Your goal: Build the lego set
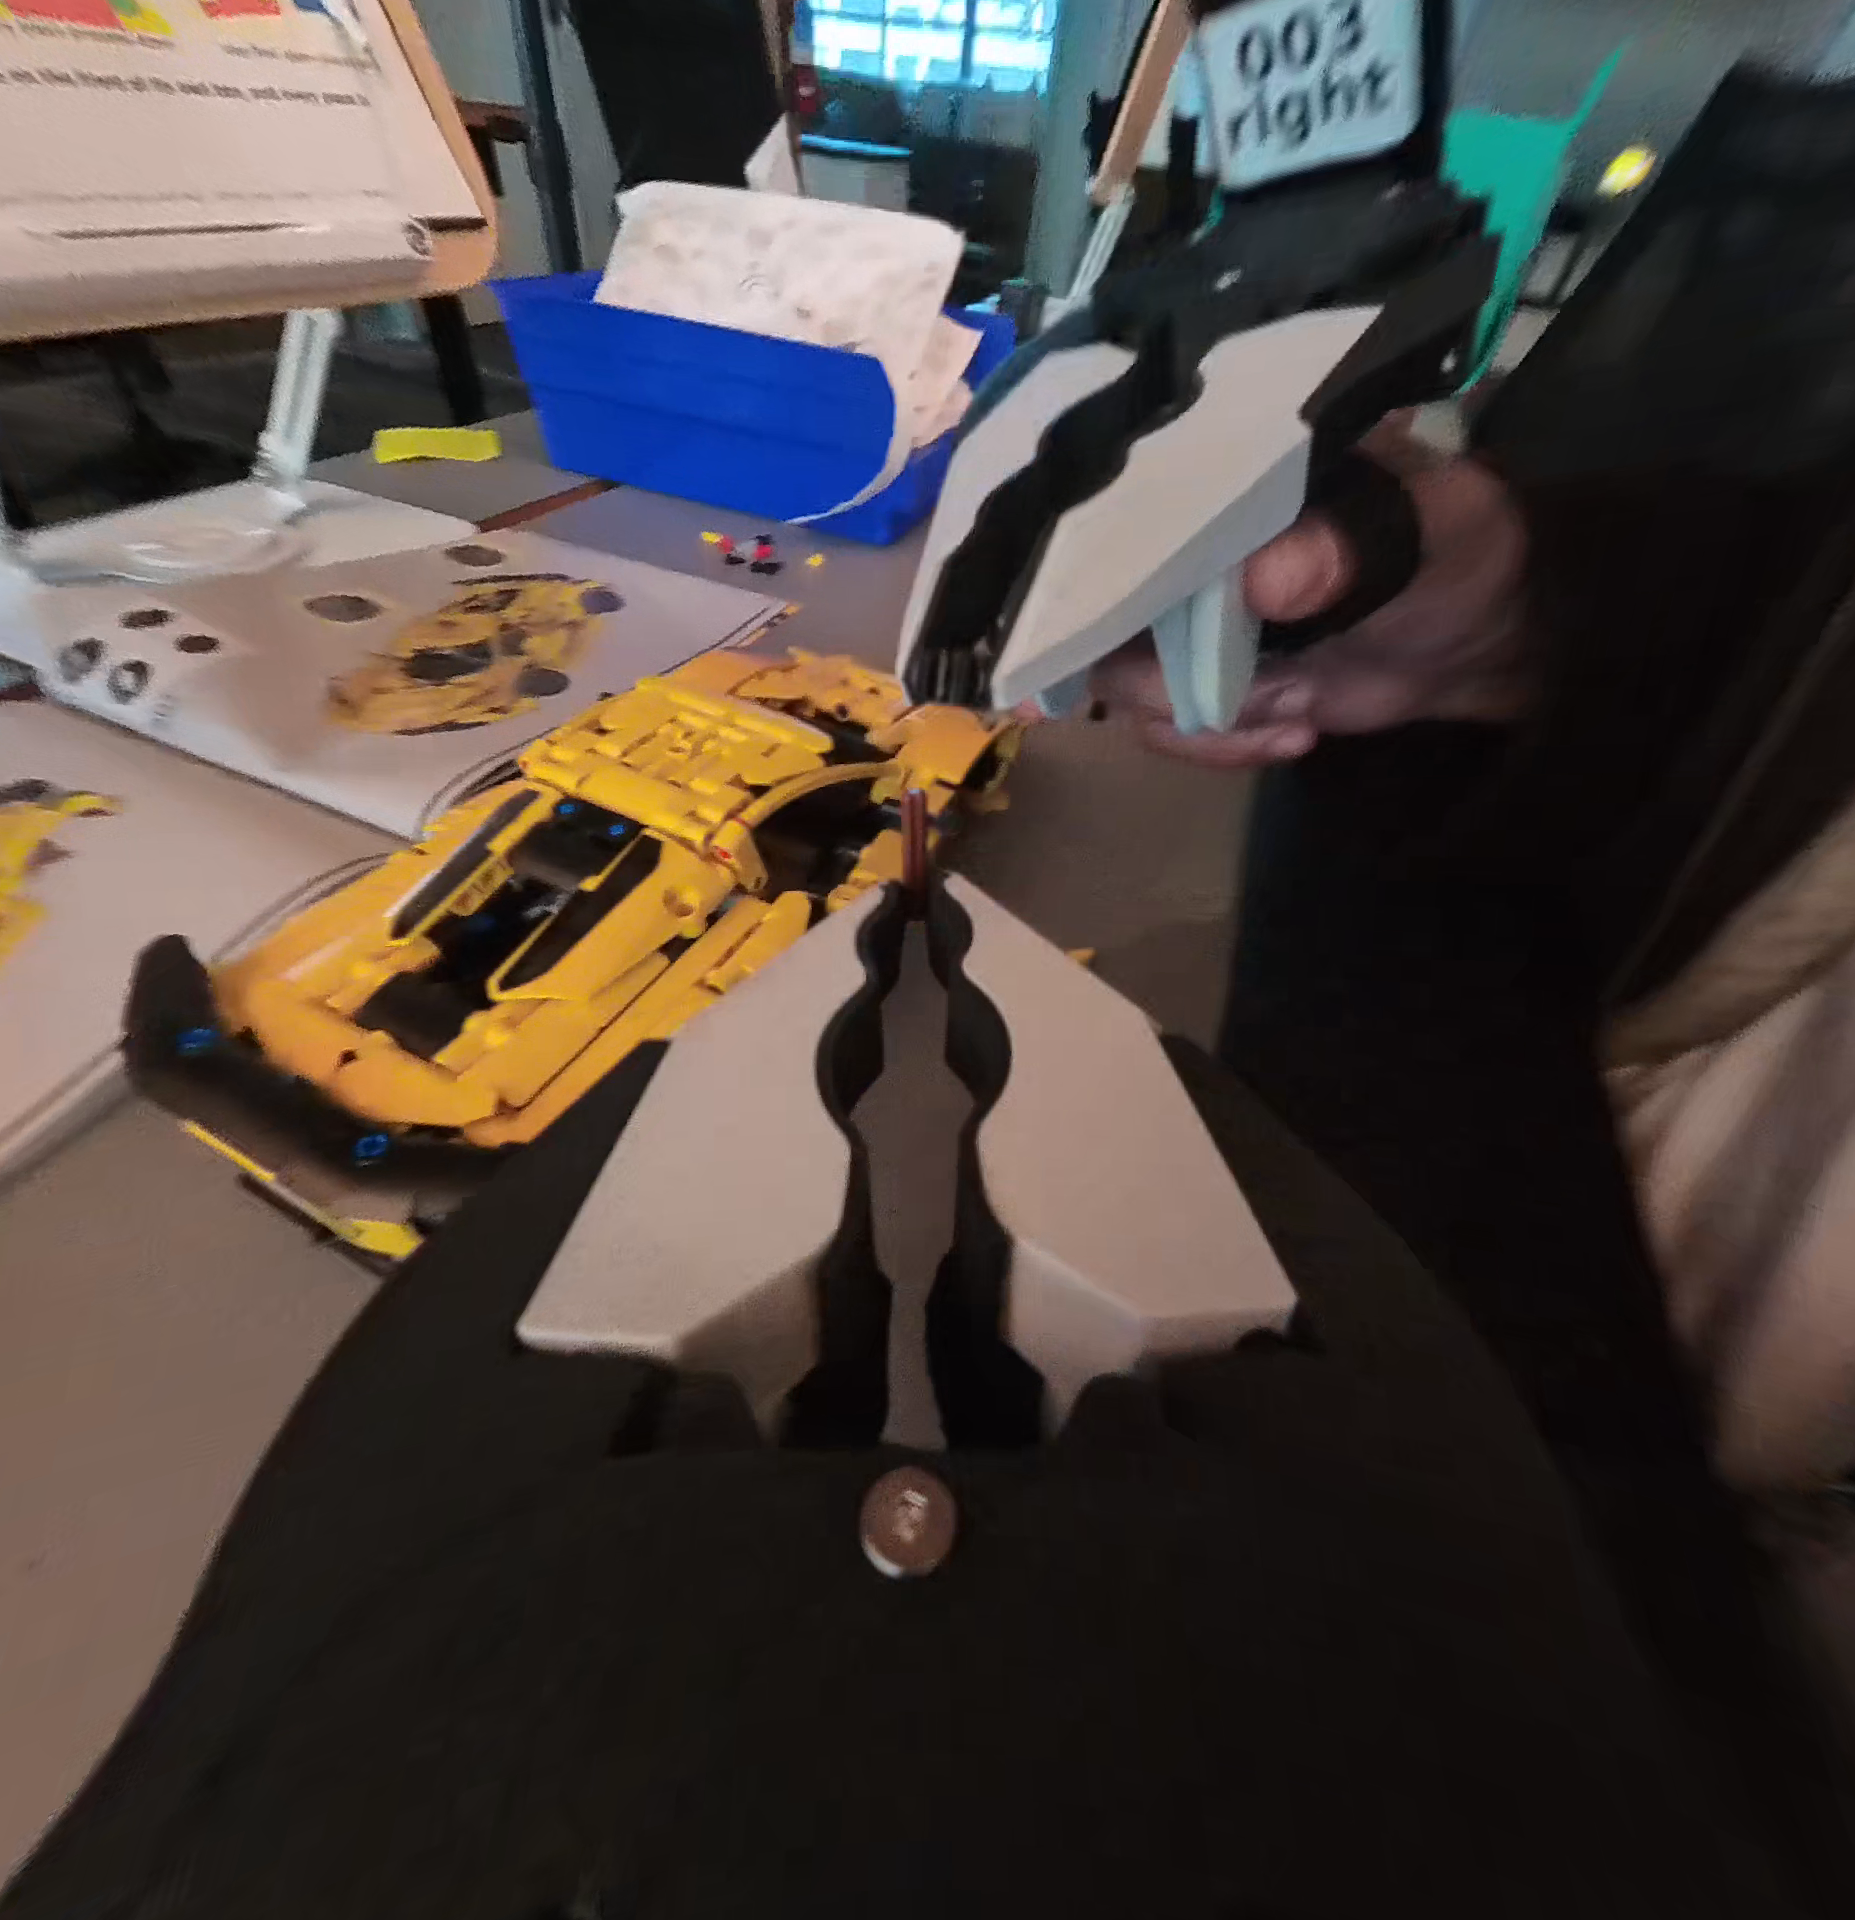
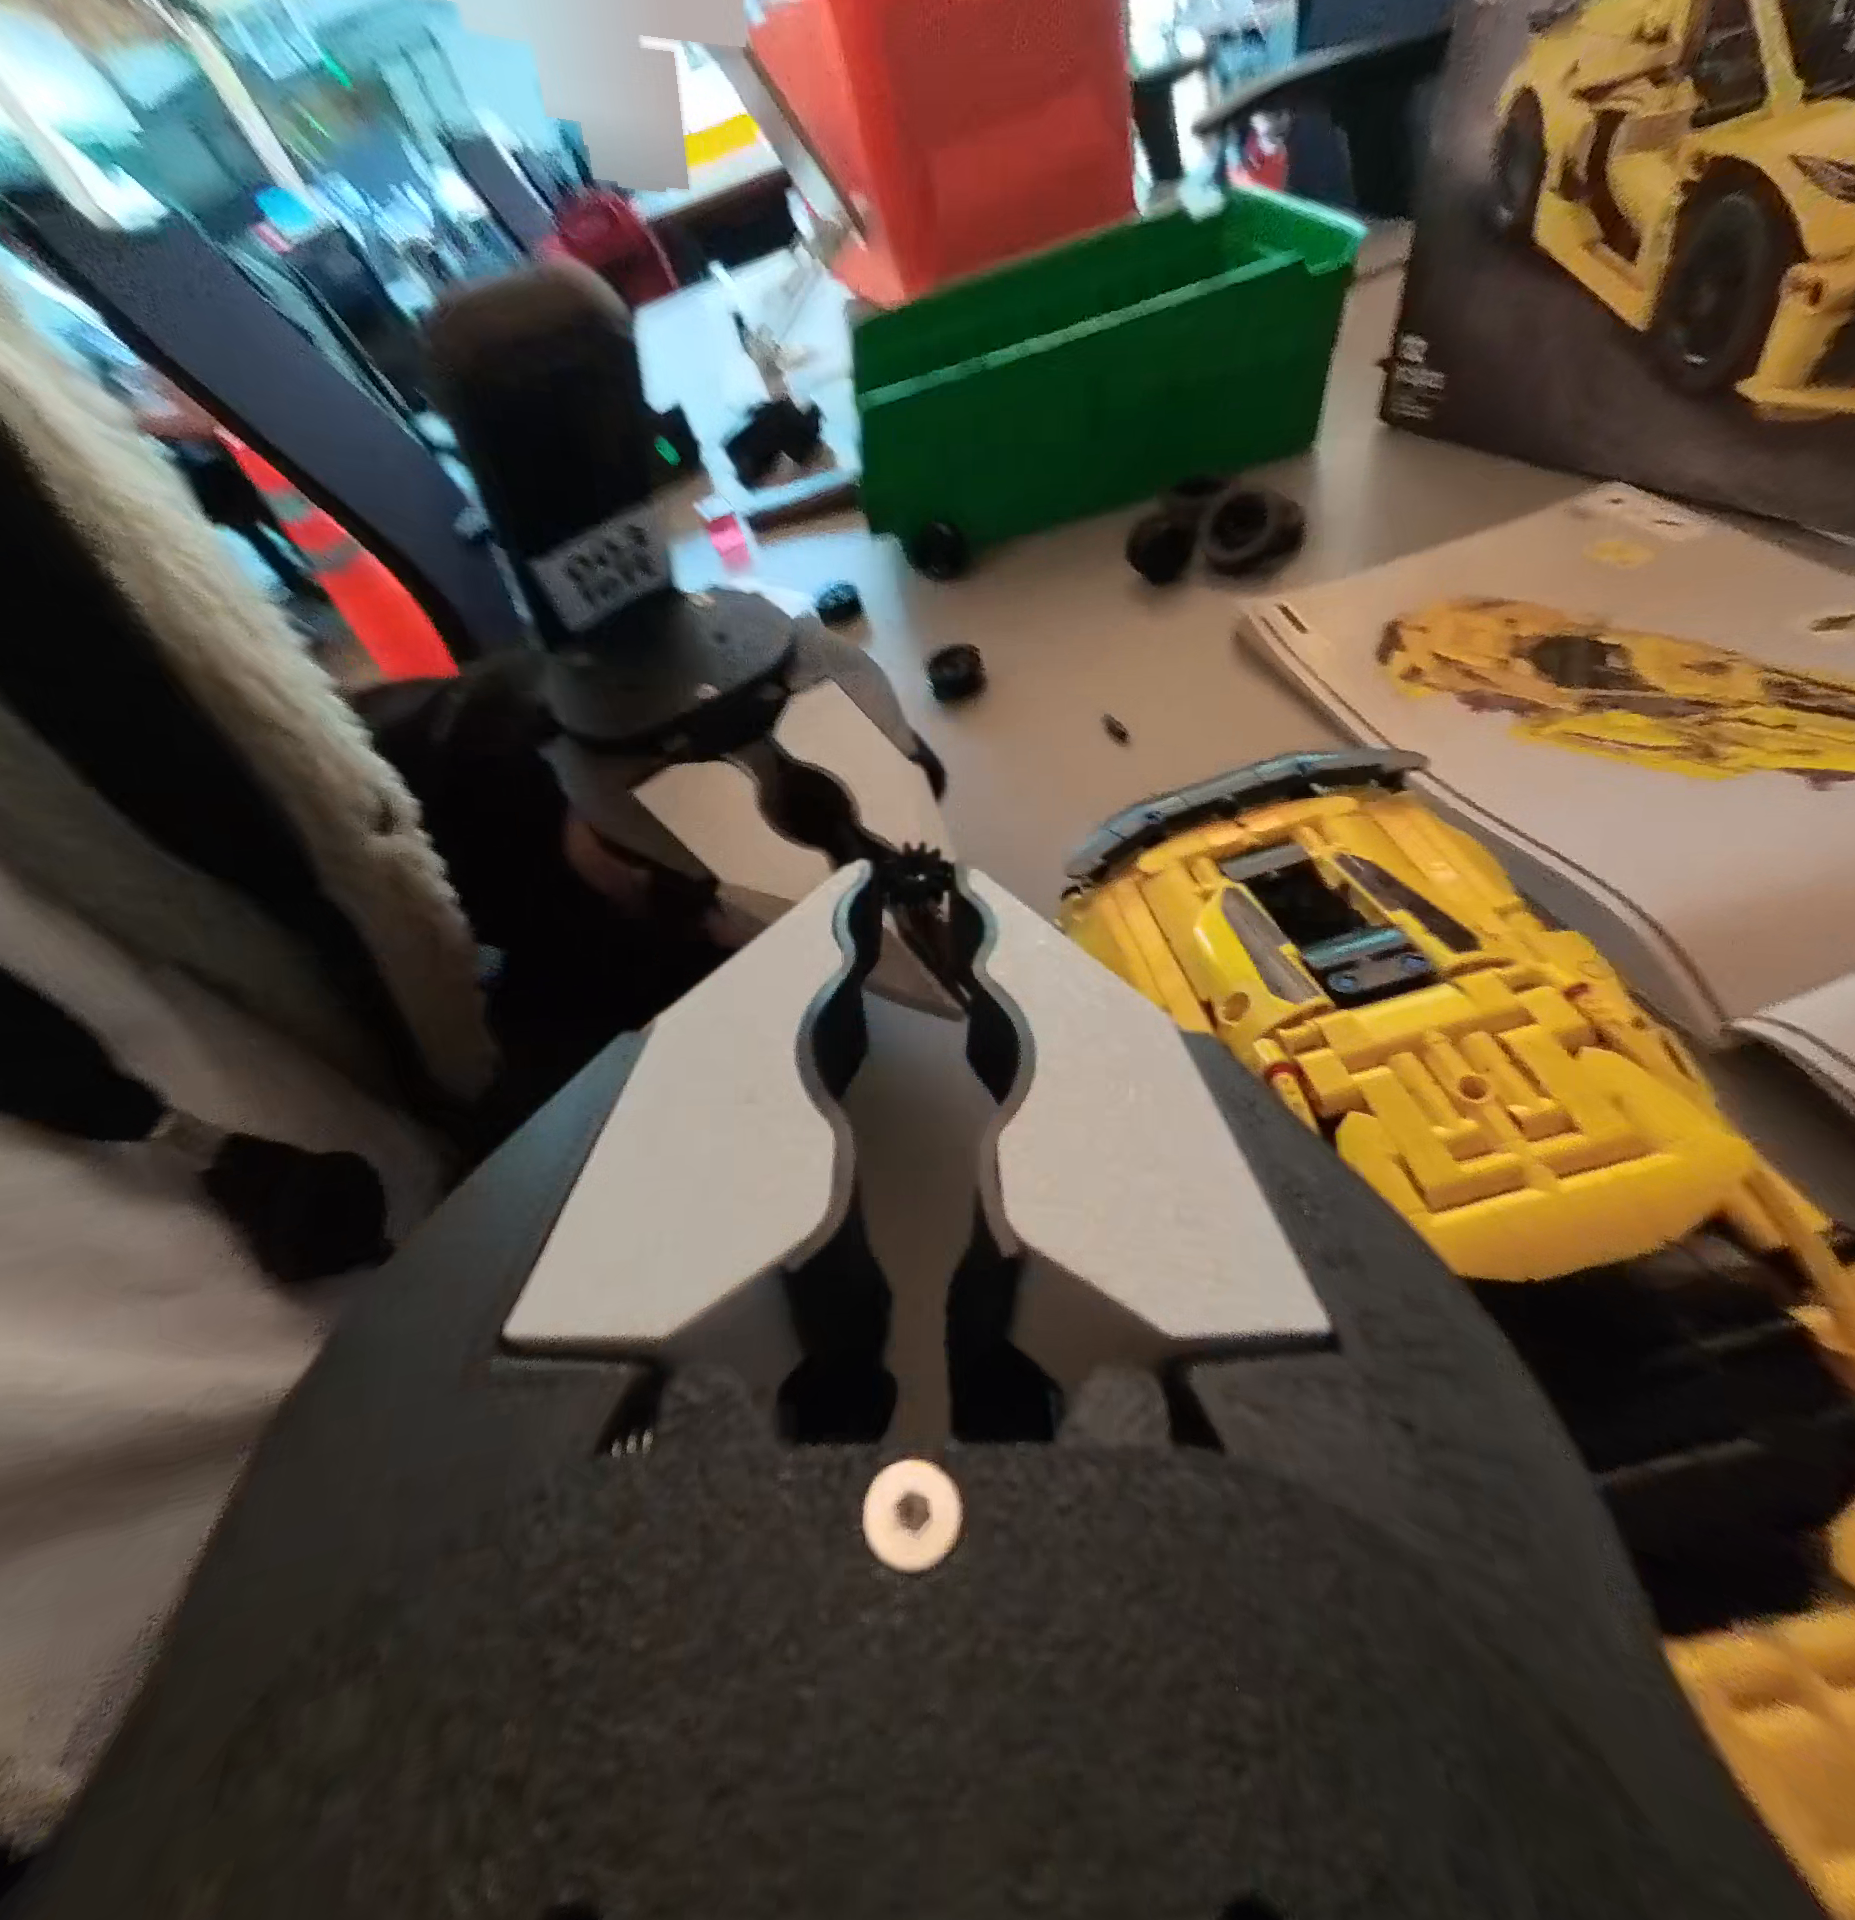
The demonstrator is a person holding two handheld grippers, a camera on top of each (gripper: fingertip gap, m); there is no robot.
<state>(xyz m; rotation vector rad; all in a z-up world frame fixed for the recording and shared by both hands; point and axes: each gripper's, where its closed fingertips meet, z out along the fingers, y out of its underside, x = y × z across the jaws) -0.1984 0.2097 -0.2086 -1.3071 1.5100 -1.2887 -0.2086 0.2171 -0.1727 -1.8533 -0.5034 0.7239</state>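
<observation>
One yellow car (image 1: 590, 914) sits mid-frame on the desk (image 1: 175, 1455), beside one open booklet (image 1: 383, 644). The left gripper (image 1: 915, 899) pinches one brown axle (image 1: 915, 847); the right gripper (image 2: 912, 883) pinches one black gear (image 2: 915, 878). Two bins: blue (image 1: 715, 416), green (image 2: 1089, 416).

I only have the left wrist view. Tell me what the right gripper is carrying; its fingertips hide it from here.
Observer: The right gripper is shut on a small black gear.
Operator: Now find me the loose tyres.
Observer: Black tyres lie on the table beside a green bin, beyond the yellow car.
Operator: Locate the set's box.
Observer: The box stands upright right of the green bin, behind the open instruction booklet.
</observation>
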